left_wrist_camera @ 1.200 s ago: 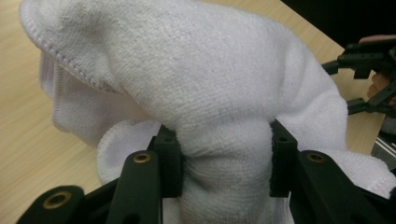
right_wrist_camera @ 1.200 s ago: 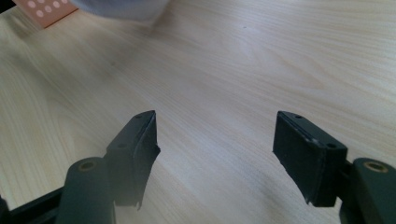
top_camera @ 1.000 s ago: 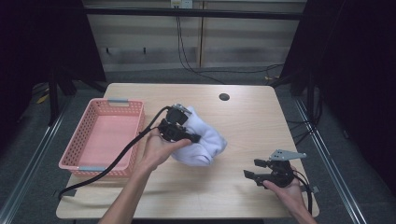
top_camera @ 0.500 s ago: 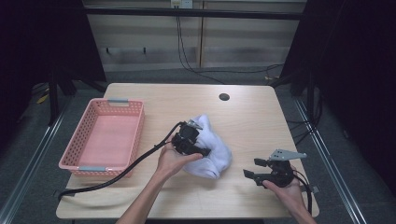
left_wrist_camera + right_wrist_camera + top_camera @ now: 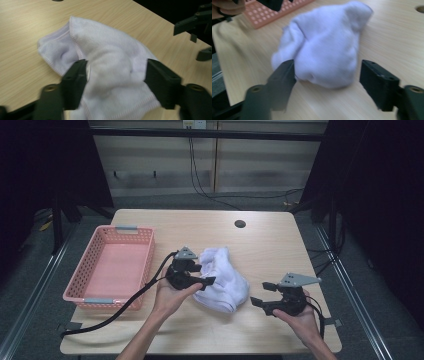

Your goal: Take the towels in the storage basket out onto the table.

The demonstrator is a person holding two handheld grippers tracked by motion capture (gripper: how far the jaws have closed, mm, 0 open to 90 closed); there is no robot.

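Since a second earlier, my left claw (image 5: 200, 279) had slid toward me, its jaws just closing yet apart astride the white towel (image 5: 222, 279) crumpled mid-tabletop (image 5: 270, 245); my right claw (image 5: 261, 294) gaped empty nearby.

i see a crumpled white terry-like cloth (image 5: 221, 280) with a soft, fuzzy, matt nap and a stitched hem along its edge. it lies on my pale wood-grain tabletop (image 5: 260, 245), which looks smooth with a faint satin sheen, like laminate. the pink perforated plastic basket (image 5: 107, 270) has a slightly glossy moulded look, with dull grey clips on its rim. my left gripper (image 5: 115, 75) has matt black plastic jaws with flat, smooth faces, and so does my right gripper (image 5: 327, 75). each carries a grey three-cornered plate of flat, matt finish. the thick black cable (image 5: 120, 307) looks like smooth rubber.
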